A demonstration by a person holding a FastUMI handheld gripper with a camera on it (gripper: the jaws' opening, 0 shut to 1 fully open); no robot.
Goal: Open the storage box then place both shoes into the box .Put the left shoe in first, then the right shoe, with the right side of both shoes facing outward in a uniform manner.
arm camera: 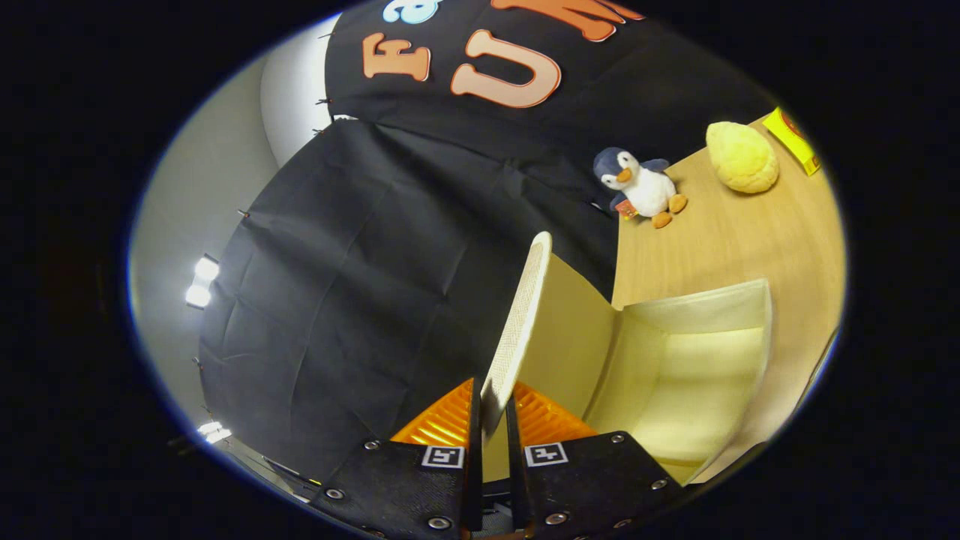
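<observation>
My gripper (495, 416) is shut on the edge of the storage box's lid (521, 315), a thin pale flap with a mesh-textured edge that stands raised and runs away from the fingers. Beside the lid, the cream storage box (754, 330) lies open on the wooden table, and its pale inside shows with nothing in it. The view is tilted, so the table appears steeply slanted. The lid's edge sits squeezed between both fingers.
A plush penguin (637, 186) and a yellow round plush (742, 156) rest on the wooden table (712, 240) beyond the box. A yellow packet (791, 139) lies past the yellow plush. Black cloth walls the booth behind the lid, and bright lamps (201, 283) shine beyond it.
</observation>
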